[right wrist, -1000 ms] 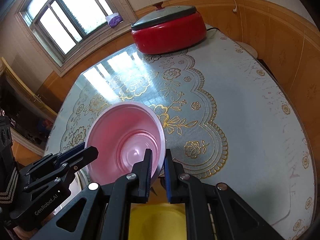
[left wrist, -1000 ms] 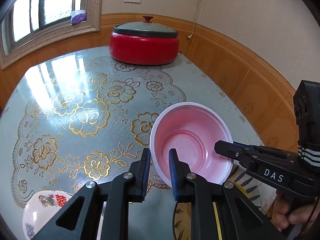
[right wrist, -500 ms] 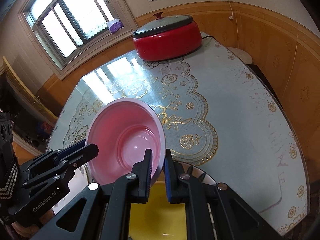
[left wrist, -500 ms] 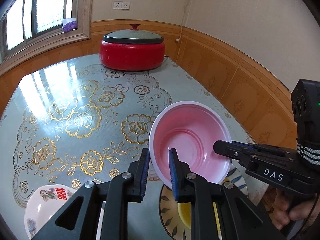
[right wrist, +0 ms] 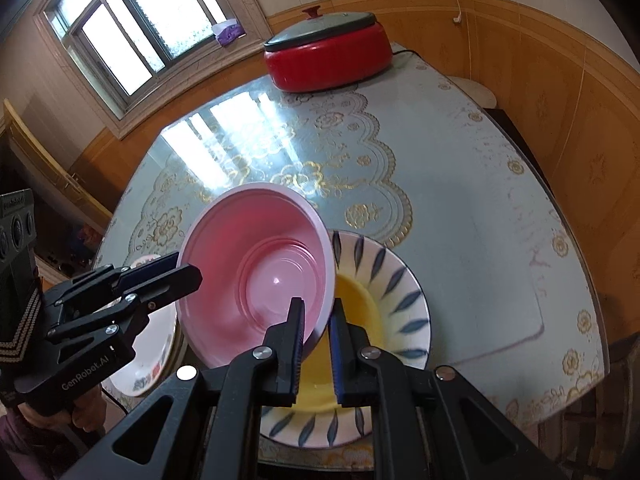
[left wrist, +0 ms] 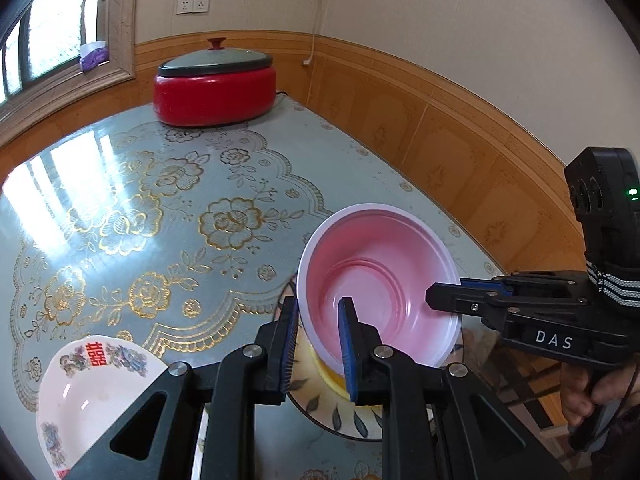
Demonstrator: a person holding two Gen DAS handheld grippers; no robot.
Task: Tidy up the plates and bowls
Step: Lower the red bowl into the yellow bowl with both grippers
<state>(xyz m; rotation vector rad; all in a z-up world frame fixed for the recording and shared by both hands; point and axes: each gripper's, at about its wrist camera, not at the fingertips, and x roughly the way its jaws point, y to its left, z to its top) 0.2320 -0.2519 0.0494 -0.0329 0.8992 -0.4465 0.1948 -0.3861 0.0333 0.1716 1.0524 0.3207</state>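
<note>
A pink plastic bowl (left wrist: pixel 380 280) (right wrist: pixel 256 276) hangs in the air, tilted, above a yellow bowl (right wrist: pixel 360 312) that sits in a white plate with blue leaf marks (right wrist: pixel 404 292). My left gripper (left wrist: pixel 318 344) is shut on the pink bowl's near rim. My right gripper (right wrist: pixel 318 344) is shut on the opposite rim; it also shows in the left wrist view (left wrist: pixel 444 294). A white plate with a red character (left wrist: pixel 88 384) lies on the table at the lower left.
A red electric pot with a grey lid (left wrist: pixel 214 88) (right wrist: pixel 328 54) stands at the far end of the glass-topped floral table (left wrist: pixel 160 208). Wood-panelled walls run along the right side. A window is at the back left.
Both grippers have carried the pink bowl back toward the near table edge and higher. The leaf plate and yellow bowl now show under it, and more of the white plate is in view.
</note>
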